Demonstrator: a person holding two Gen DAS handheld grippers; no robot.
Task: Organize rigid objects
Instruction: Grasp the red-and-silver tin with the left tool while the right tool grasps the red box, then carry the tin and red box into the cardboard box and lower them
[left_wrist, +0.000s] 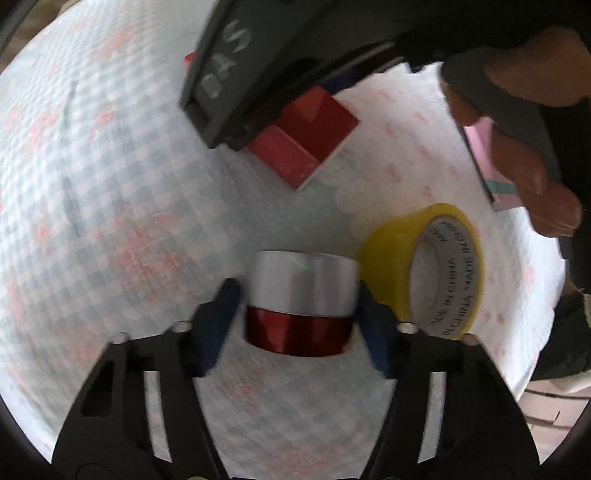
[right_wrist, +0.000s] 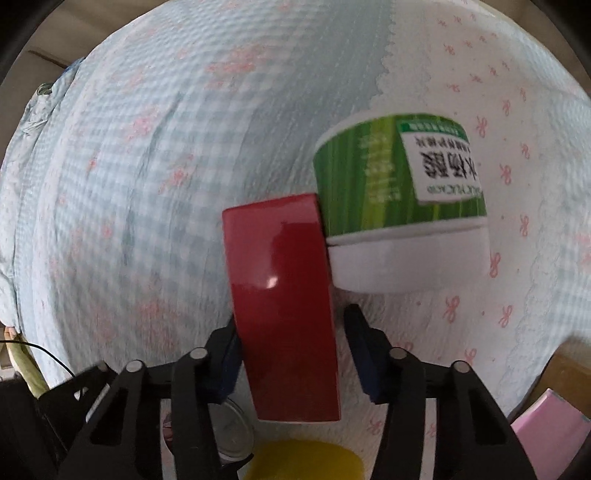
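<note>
Covering the whole work area is a checked, bow-printed bedsheet (right_wrist: 122, 177), a soft surface on which the loose items rest without rolling. Largest of them is the green-and-white jar (right_wrist: 402, 206), lying on its side at the far right of the right wrist view, its side touching the far end of the red box (right_wrist: 284, 306).

The right gripper (right_wrist: 291, 350) points steeply down with the red box between its jaws. Its left pad presses the box's left face; a thin gap seems to remain at the right face, so full clamping cannot be confirmed.

The left gripper (left_wrist: 299, 314) straddles the silver-and-red jar (left_wrist: 301, 302), pads against both sides, apparently gripping it at mid-height for a stable lift.

Just right of that jar stands the yellow tape roll (left_wrist: 424, 269) on edge. A pink box (left_wrist: 487, 162) lies farther right, partly hidden by the person's hand (left_wrist: 524, 147).
</note>
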